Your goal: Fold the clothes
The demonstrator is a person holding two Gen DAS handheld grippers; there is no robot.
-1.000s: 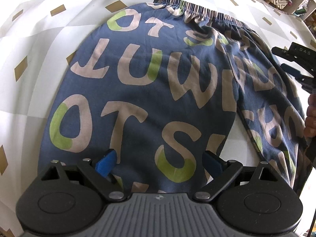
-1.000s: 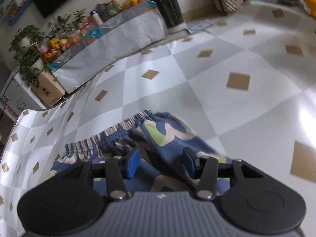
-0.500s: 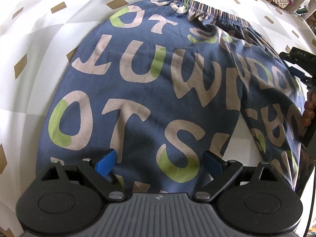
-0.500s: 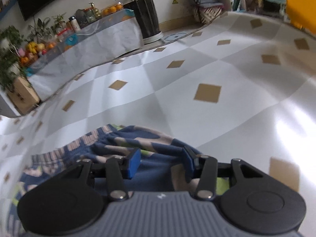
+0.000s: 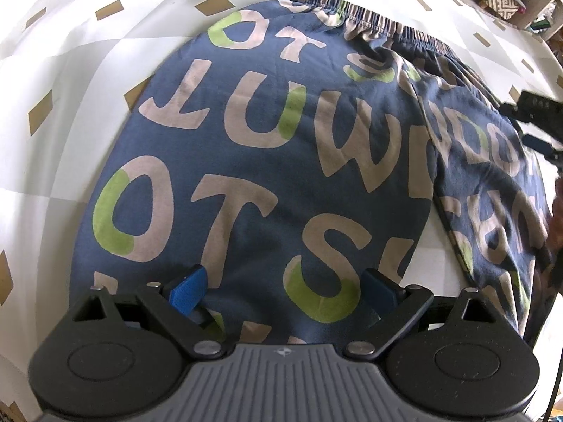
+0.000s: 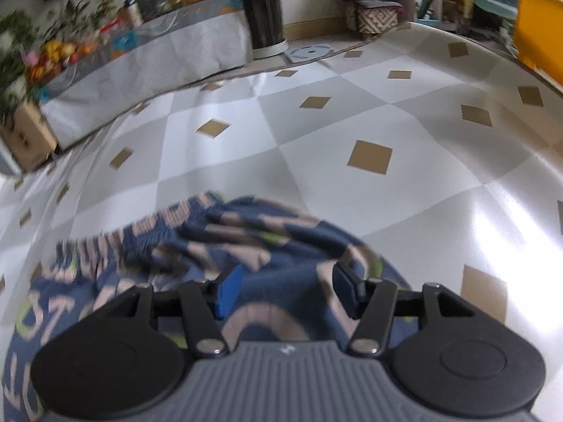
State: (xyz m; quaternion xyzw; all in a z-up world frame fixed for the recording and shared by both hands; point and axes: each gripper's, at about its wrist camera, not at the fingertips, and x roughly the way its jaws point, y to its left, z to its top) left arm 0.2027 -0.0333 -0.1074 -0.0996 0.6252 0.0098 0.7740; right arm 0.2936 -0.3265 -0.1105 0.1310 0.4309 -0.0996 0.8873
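Observation:
Navy trousers (image 5: pixel 281 147) printed with big beige and green letters lie flat on the checkered cloth, striped waistband (image 5: pixel 380 24) at the far end. My left gripper (image 5: pixel 283 292) hangs open just above the near part of one leg, nothing between its blue pads. At the right edge of the left wrist view, my right gripper (image 5: pixel 517 123) sits over the other side of the trousers. In the right wrist view, my right gripper (image 6: pixel 288 290) has its jaws opening, and the trousers (image 6: pixel 274 246) lie bunched between the pads, which do not clamp the fabric.
The white and grey checkered cloth (image 6: pixel 369 123) with tan diamonds stretches far beyond the trousers. Behind it stand a low covered table (image 6: pixel 151 56) with fruit and plants, a black plant pot (image 6: pixel 264 14) and a woven basket (image 6: pixel 376 19). A hand (image 5: pixel 556 204) shows at the right edge.
The right gripper's jaws have widened and it has tipped and drawn back toward the right edge. The trousers' right side has spread flatter. My left gripper has stayed put.

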